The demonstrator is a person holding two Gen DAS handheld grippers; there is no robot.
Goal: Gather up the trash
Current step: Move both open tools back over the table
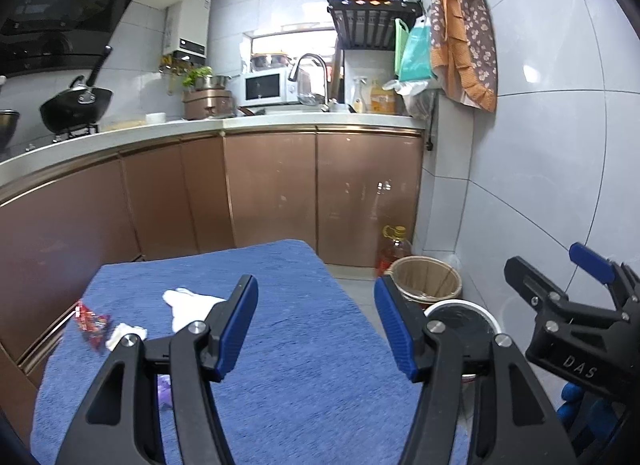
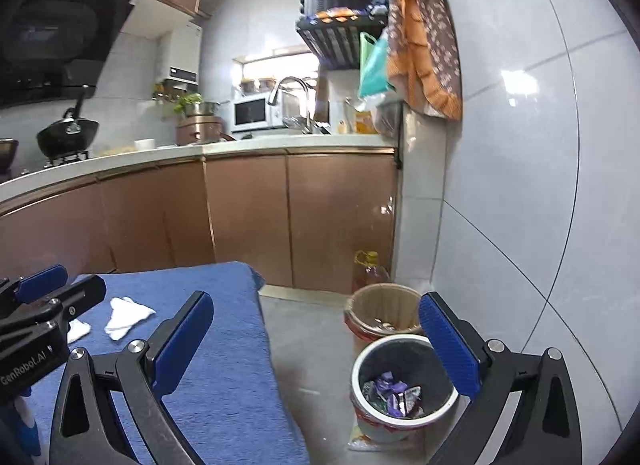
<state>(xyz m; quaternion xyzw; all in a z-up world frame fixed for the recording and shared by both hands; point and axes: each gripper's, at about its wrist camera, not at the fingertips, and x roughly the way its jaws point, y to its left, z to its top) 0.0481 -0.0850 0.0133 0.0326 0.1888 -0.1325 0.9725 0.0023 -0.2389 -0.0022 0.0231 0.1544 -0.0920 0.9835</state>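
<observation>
Left wrist view: left tool (image 1: 316, 325) agape, ribbed blue pads empty, above fuzzy blue terry-cloth table (image 1: 280, 345); crumpled white tissue (image 1: 188, 303), smaller white wad (image 1: 124, 335) and crinkly red foil wrapper (image 1: 91, 323) lying on it.

Right wrist view: right tool (image 2: 316, 349) spread wide, gripping nothing; round white-rimmed bin (image 2: 404, 385) on floor beside table, holding shiny purple wrappers (image 2: 394, 391); brown cylindrical paper-lined bucket (image 2: 382, 311) just behind.

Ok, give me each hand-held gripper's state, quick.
Left hand-held gripper: open, holding nothing.
Right hand-held gripper: open wide, holding nothing.
</observation>
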